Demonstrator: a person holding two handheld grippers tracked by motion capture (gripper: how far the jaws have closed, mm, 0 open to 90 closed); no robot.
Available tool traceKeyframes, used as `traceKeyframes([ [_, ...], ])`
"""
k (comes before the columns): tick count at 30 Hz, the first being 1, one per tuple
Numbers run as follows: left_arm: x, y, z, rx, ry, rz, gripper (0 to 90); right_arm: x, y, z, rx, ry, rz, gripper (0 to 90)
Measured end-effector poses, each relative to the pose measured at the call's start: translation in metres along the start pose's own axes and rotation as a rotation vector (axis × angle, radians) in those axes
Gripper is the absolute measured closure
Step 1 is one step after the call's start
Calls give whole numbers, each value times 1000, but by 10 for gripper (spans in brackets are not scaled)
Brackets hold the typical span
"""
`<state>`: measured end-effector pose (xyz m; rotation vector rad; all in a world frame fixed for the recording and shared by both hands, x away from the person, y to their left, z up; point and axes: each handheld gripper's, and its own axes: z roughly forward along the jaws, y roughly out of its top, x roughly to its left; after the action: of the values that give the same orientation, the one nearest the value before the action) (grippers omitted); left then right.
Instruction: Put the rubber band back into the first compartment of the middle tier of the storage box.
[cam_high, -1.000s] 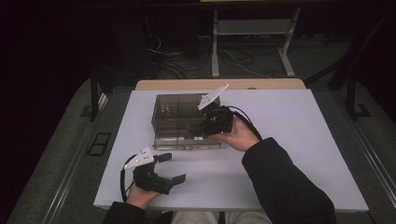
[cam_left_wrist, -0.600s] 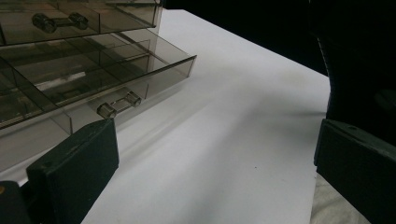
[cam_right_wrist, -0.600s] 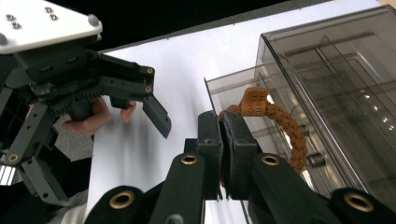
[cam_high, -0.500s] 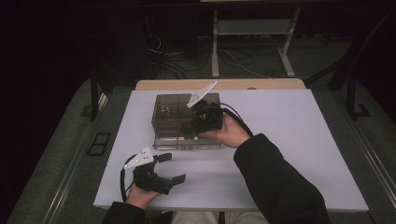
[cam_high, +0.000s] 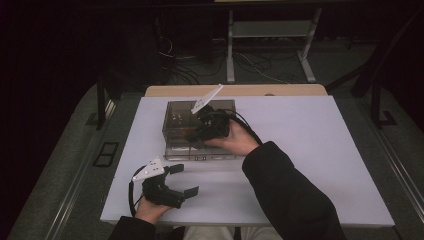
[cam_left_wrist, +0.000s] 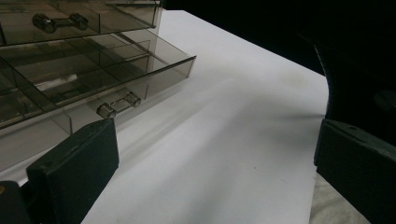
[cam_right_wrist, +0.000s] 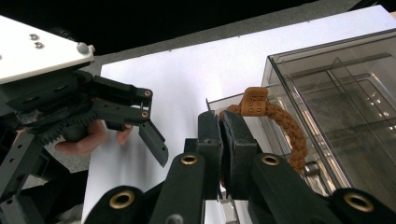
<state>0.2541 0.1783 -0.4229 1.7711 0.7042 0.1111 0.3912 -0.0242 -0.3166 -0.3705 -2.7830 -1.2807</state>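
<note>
A smoky clear drawer box (cam_high: 177, 117) stands on the white table (cam_high: 310, 150), its lowest drawer (cam_left_wrist: 140, 70) pulled out, with a small clear handle (cam_left_wrist: 119, 103). My right gripper (cam_right_wrist: 220, 123) is shut on a brown braided bracelet (cam_right_wrist: 286, 126) with a tan tag (cam_right_wrist: 254, 101), held above the open drawer (cam_right_wrist: 224, 103). In the high view the right gripper (cam_high: 195, 136) sits over the box's front. My left gripper (cam_high: 184, 180) rests open near the table's front edge, nothing between its jaws; its fingers (cam_right_wrist: 154, 140) also appear in the right gripper view.
The drawer has several dividers. A wooden strip (cam_high: 250, 90) edges the table's far side. Metal stand legs (cam_high: 230, 50) and cables lie on the dark floor behind. A dark sleeve (cam_high: 285, 190) crosses the table's front right.
The right gripper has moved left and down over the box's front with the bracelet. The left gripper has stayed still.
</note>
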Motion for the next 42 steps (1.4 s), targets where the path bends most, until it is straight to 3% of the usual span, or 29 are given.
traceKeyframes([
  [9, 0, 0, -1, -2, 2, -6, 0, -1, 6, 17, 11, 3, -7, 854],
  [27, 0, 0, -2, -9, 4, -11, 0, -12, 3, 45, -3, 11, 32, 854],
  [42, 0, -1, -2, -7, 2, -10, 0, -14, -3, 66, 32, 16, 40, 853],
])
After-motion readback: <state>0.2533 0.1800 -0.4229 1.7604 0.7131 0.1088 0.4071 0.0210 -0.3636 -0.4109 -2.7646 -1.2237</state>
